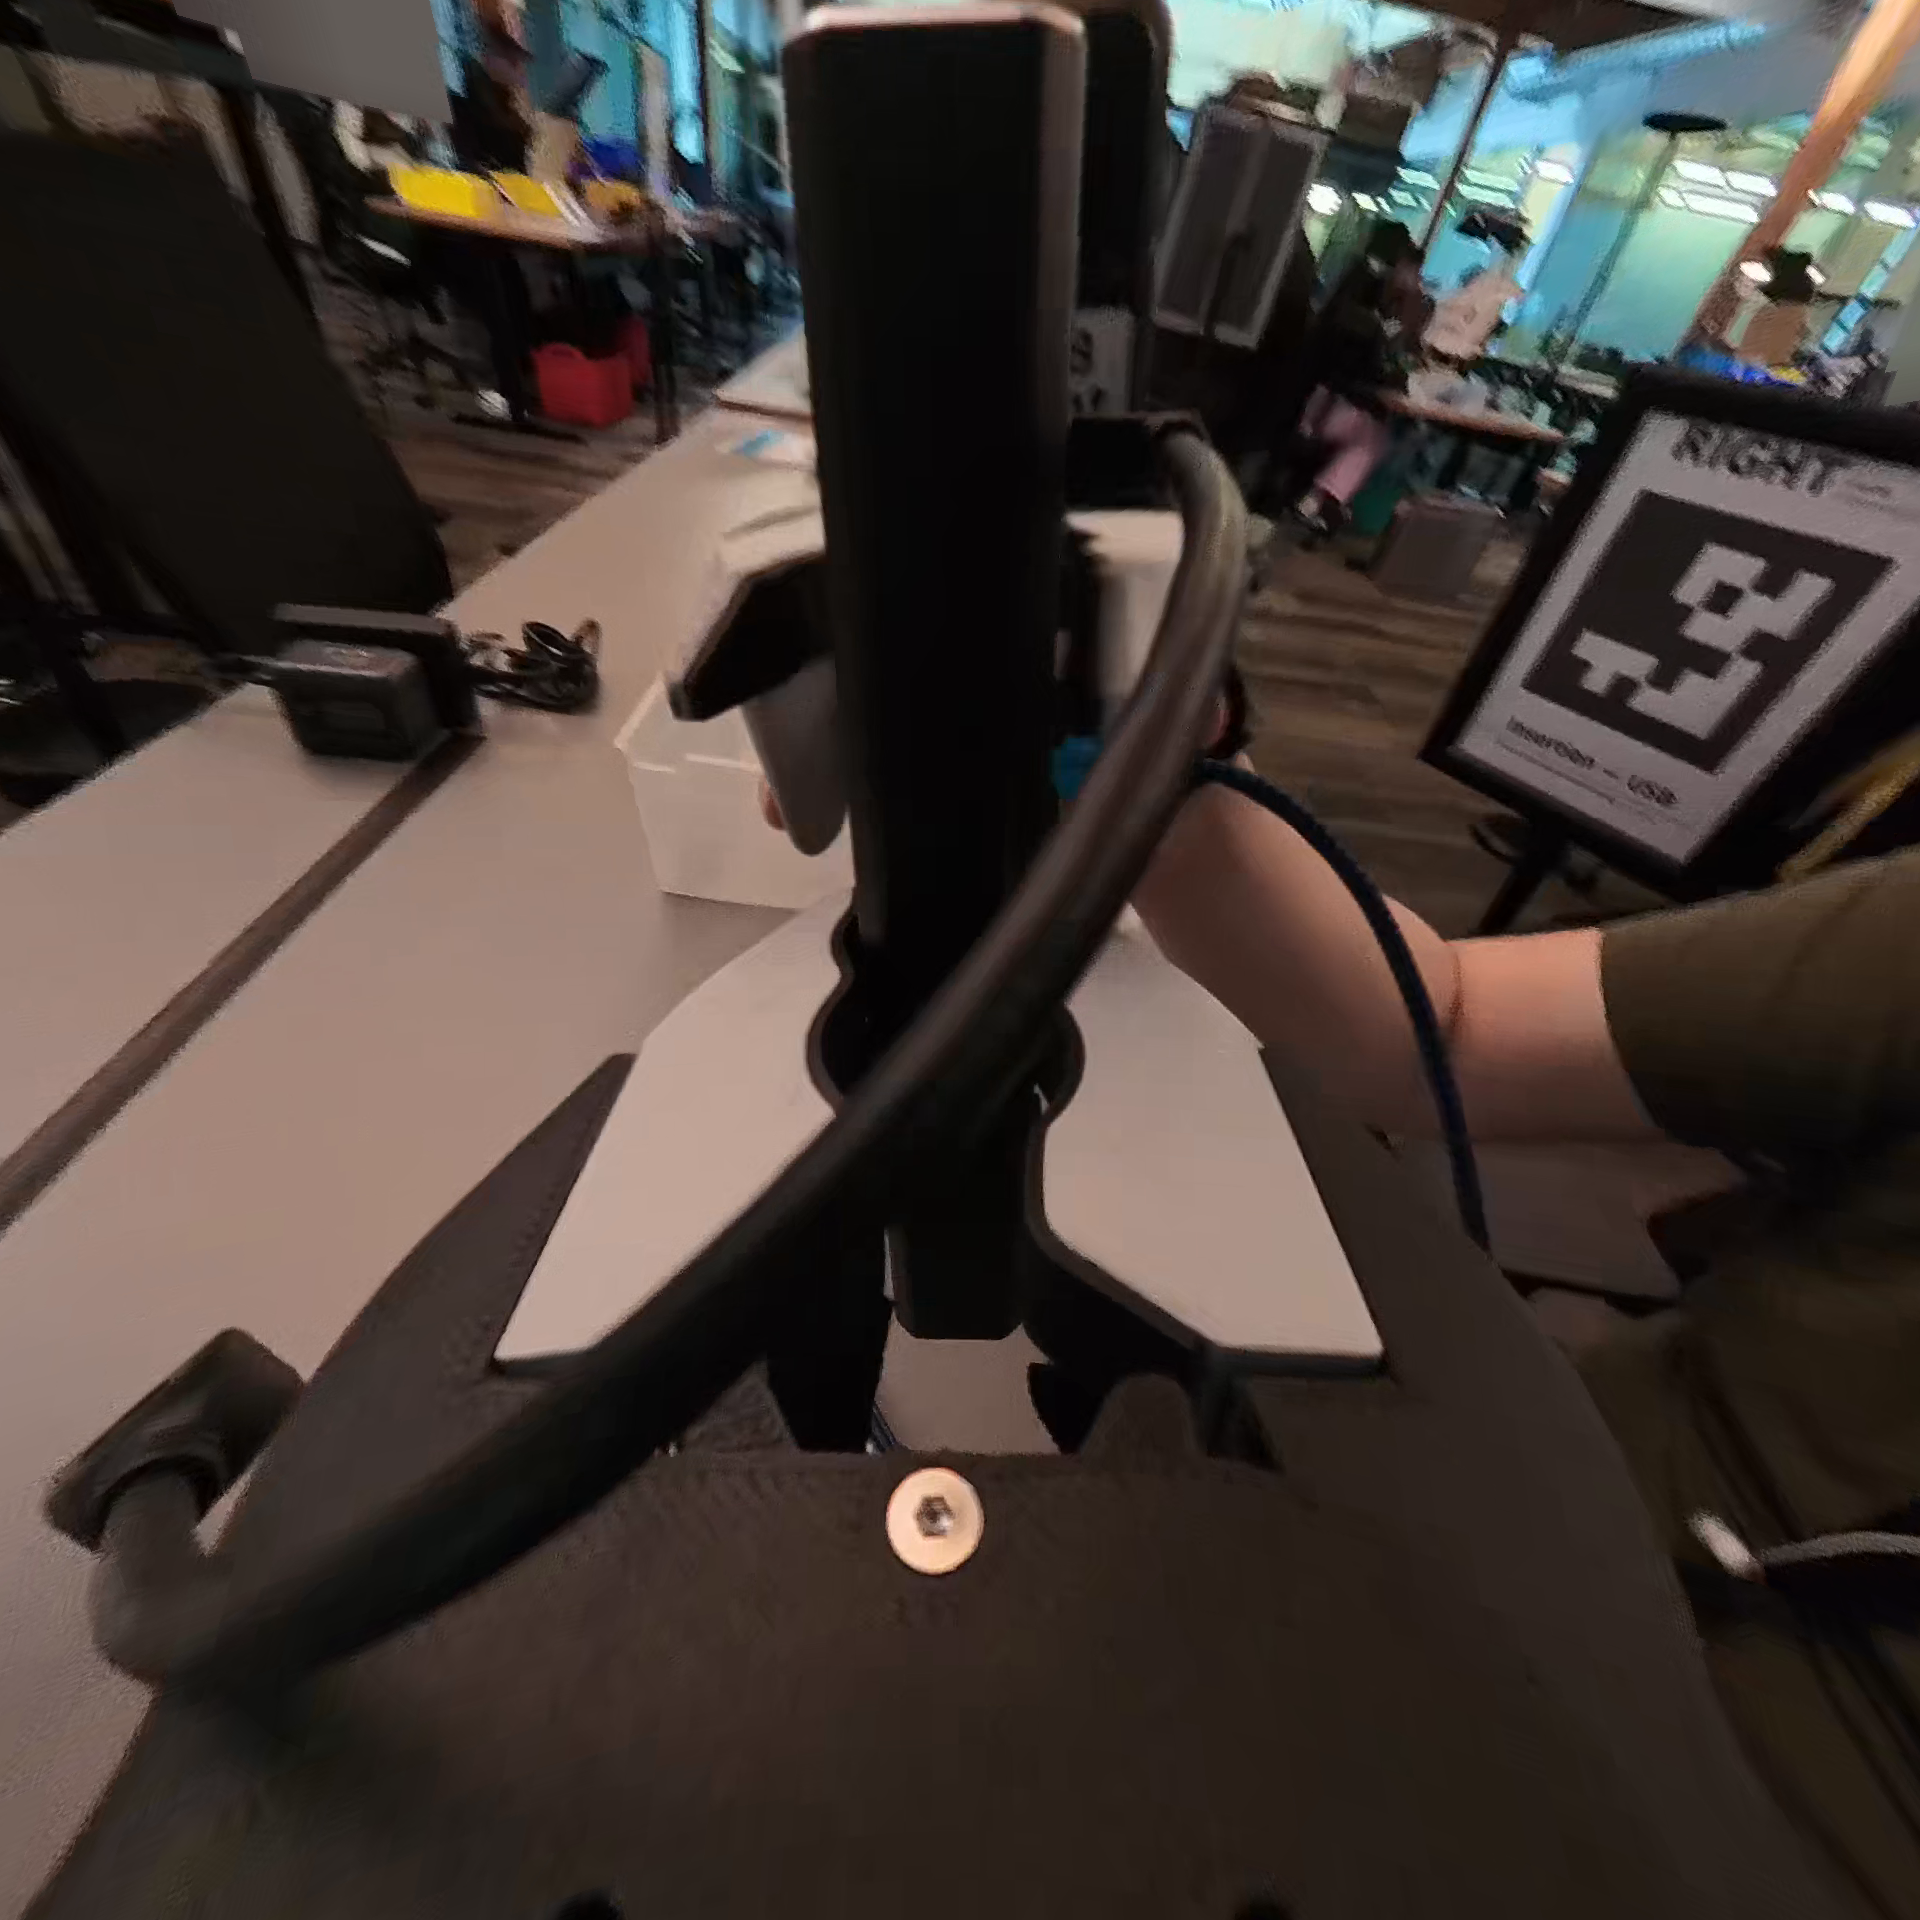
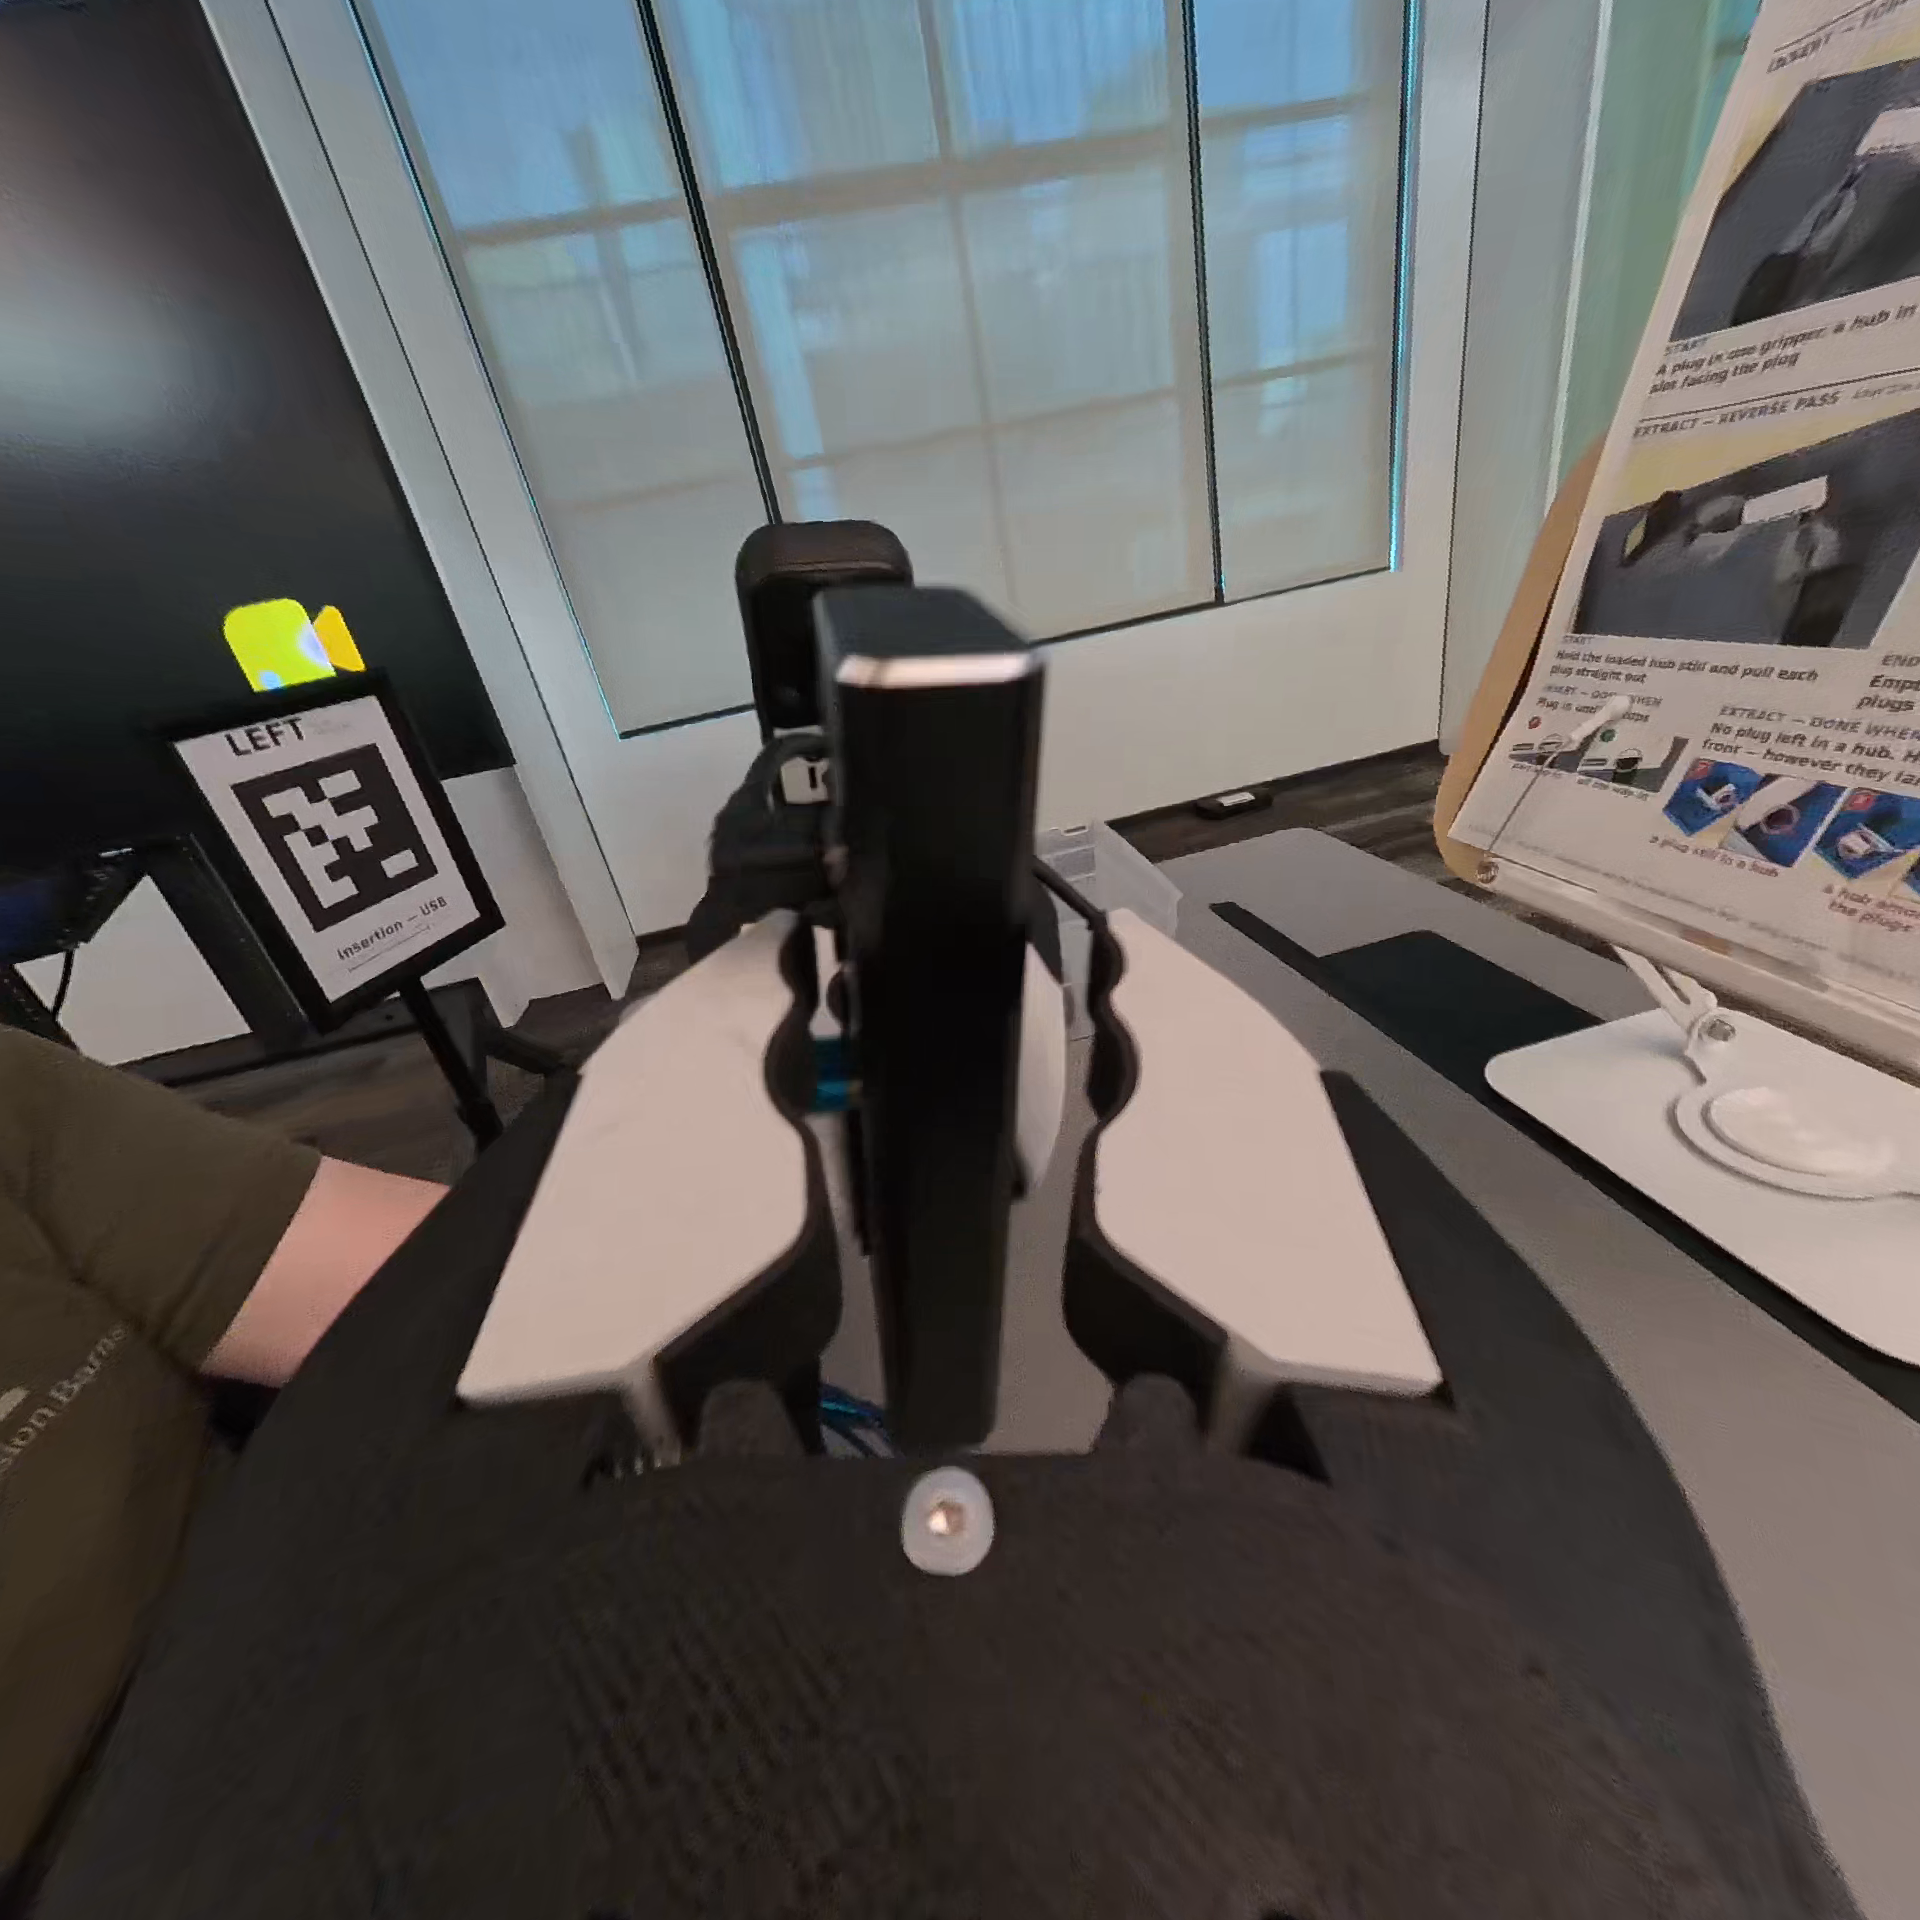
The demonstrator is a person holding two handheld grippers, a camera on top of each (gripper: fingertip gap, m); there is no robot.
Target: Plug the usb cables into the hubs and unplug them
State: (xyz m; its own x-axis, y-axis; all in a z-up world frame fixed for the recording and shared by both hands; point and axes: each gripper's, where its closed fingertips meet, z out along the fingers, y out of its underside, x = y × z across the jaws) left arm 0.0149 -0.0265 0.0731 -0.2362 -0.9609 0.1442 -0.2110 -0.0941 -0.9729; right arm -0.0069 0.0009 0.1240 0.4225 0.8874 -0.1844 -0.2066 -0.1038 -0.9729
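A long black hub (image 1: 935, 520) stands upright. My left gripper (image 1: 945, 1039) is shut on its lower part. A thick black cable (image 1: 1148, 790) loops across the hub from lower left to upper right. In the right wrist view the hub (image 2: 945, 1039) stands between the fingers of my right gripper (image 2: 940, 956). The jaws stand wider than the hub. A blue plug (image 2: 831, 1081) sits against the hub's left side. Its blue cable (image 1: 1403, 987) hangs over the person's wrist. The right gripper's white finger (image 1: 748, 675) shows behind the hub. Whether it grips is hidden.
A grey table (image 1: 312, 1039) carries a clear bin (image 1: 707, 831) and a black box with coiled cable (image 1: 364, 686). Marker signs stand on posts (image 1: 1683, 644) (image 2: 332, 842). An instruction board on a white stand (image 2: 1714, 520) and a dark mat (image 2: 1455, 987) are at the right.
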